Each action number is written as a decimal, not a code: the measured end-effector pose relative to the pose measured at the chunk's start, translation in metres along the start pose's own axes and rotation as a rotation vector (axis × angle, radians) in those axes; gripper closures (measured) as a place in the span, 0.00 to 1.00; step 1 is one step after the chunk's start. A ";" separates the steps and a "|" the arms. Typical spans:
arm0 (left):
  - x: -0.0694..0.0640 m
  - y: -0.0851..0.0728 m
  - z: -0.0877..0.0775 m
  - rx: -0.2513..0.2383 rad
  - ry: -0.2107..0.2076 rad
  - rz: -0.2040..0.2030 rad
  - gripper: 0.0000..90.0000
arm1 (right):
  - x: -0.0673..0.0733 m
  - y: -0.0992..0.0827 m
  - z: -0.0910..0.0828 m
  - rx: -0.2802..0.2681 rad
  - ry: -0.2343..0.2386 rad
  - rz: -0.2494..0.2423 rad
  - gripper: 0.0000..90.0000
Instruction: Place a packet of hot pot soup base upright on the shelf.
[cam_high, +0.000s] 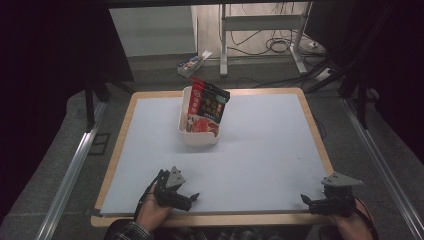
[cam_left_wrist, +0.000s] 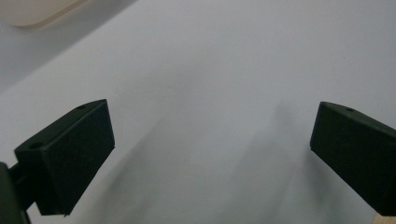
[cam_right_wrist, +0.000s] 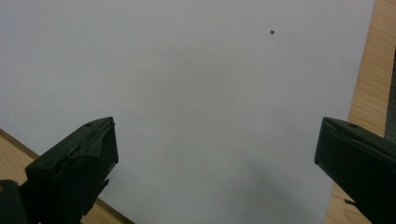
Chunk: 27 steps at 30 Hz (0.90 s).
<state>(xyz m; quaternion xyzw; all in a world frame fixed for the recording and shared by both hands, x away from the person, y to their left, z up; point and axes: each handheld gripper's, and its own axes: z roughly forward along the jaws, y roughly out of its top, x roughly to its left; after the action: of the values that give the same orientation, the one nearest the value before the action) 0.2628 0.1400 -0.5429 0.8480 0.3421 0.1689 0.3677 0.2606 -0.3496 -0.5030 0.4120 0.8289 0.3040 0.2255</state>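
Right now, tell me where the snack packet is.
In the high view, the snack packet stands tilted in the white tub, at the far centre of the white sheet, well beyond both grippers.

The table (cam_high: 314, 125) has a light brown wooden edge, and a pale grey-white sheet (cam_high: 260, 150) covers its top. The tub (cam_high: 199, 137) is white. The snack packet (cam_high: 206, 107) in it is red and black with a picture on it. The left gripper (cam_high: 192, 197) and right gripper (cam_high: 306, 200) are black, each with a grey plate on top.
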 end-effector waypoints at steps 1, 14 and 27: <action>0.000 0.000 0.000 0.001 0.001 0.000 0.00 | 0.001 0.000 0.001 0.011 -0.001 -0.005 0.00; 0.001 0.000 0.004 0.019 0.001 0.000 0.00 | 0.010 0.004 0.015 0.140 0.010 -0.104 0.00; 0.001 -0.001 0.009 0.038 -0.021 0.000 0.00 | 0.006 0.005 0.018 0.166 0.051 -0.072 0.01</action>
<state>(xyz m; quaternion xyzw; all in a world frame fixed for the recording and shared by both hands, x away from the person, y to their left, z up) 0.2681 0.1360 -0.5498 0.8567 0.3415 0.1531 0.3550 0.2708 -0.3363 -0.5136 0.3914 0.8709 0.2364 0.1800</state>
